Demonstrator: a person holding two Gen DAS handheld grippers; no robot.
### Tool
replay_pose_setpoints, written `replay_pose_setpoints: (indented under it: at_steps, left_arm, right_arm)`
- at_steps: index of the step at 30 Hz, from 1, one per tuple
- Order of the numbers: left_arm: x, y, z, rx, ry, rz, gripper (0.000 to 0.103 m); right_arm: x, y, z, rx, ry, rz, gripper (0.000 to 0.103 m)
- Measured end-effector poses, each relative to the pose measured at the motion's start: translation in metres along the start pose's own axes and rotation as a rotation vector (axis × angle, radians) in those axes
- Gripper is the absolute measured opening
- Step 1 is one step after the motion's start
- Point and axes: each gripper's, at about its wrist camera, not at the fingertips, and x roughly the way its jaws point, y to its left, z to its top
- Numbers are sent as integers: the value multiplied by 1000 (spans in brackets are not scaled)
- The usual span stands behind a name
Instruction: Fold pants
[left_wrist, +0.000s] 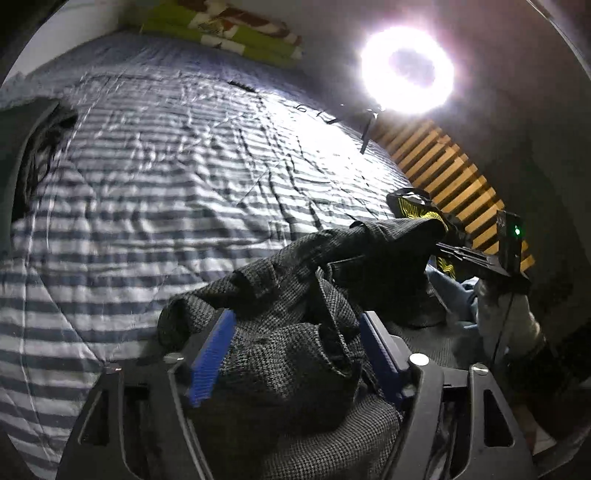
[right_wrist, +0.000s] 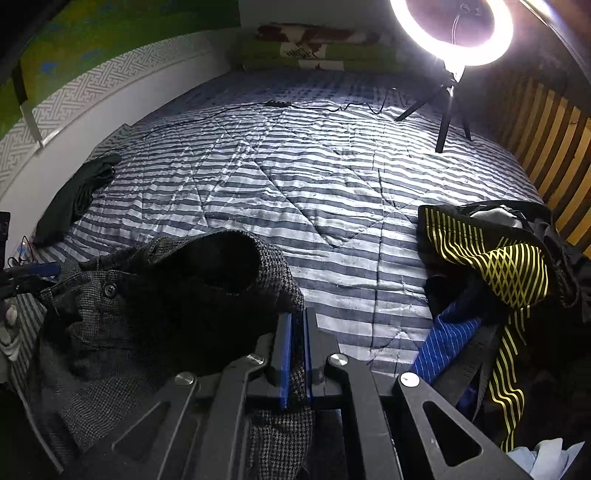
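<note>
Bunched and crumpled at the near edge of the bed, those dark grey houndstooth woven pants (right_wrist: 166, 295), waistband button showing, one opening gaping like a dark mouth. Nowhere near flat yet, by the look of it.

Pinched hard in the right gripper (right_wrist: 296, 321): blue pads clamped tight on a strip of the checked cloth, most likely to hoist one end clear for spreading out. Over in the left view, wide apart on the left gripper (left_wrist: 295, 317), clenching nothing, though with a fold of the pants (left_wrist: 280, 362) heaped between the pads. Probably hunting for a better hold; hard to say whether either pad grazes the cloth.

Underneath, blue-and-white striped quilt (right_wrist: 295, 206), wrinkled, lit by a glaring white ring lamp on a black tripod (right_wrist: 452, 33). Off to the right, a waiting pile: black garment with yellow stripes (right_wrist: 491, 258) over blue pinstriped cloth (right_wrist: 447, 343).

Hidden: legs and hems of the pants, buried in the bunch or cut off below. Impossible to tell waist side from cuff side beyond that button. Washed out around the lamp, murky in the corners.
</note>
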Motion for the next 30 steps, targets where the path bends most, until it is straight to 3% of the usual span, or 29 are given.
replay_pose_setpoints:
  at_steps: [1, 4, 6, 7, 8, 12, 19, 21, 23, 24, 26, 30]
  left_arm:
    - [3, 0, -1, 10, 11, 14, 51]
    - [10, -7, -7, 62, 44, 57, 43]
    - [17, -11, -11, 86, 70, 83, 30]
    - [20, -11, -14, 88, 76, 94, 15]
    - [23, -10, -16, 85, 85, 100, 6]
    - [15, -12, -16, 66, 42, 118, 5]
    - [-62, 19, 14, -163, -295, 246, 4]
    - [-62, 18, 19, -131, -279, 258, 5]
    - [-57, 17, 20, -101, -324, 386, 4]
    - [-52, 21, 21, -101, -315, 416, 6]
    - [-36, 38, 23, -149, -230, 347, 29]
    - [-25, 44, 21, -123, -206, 285, 49]
  right_arm:
    - [-1, 1, 0, -3, 0, -3, 5]
    - [-5, 6, 1, -10, 0, -12, 5]
    - [-8, 8, 1, -12, 0, -17, 5]
    - [-9, 9, 2, -14, -2, -19, 5]
    - [-10, 11, 2, -17, -2, -21, 5]
    - [-18, 16, 2, -28, -23, -38, 5]
    - [-34, 16, 11, -3, -108, -51, 5]
    - [-34, 14, 15, 3, -115, -47, 5]
    - [-29, 12, 18, 14, -108, -64, 5]
    - [-24, 9, 19, 23, -93, -73, 5]
    - [-10, 4, 20, 42, -58, -75, 5]
    - [14, -8, 22, 79, -6, -48, 6]
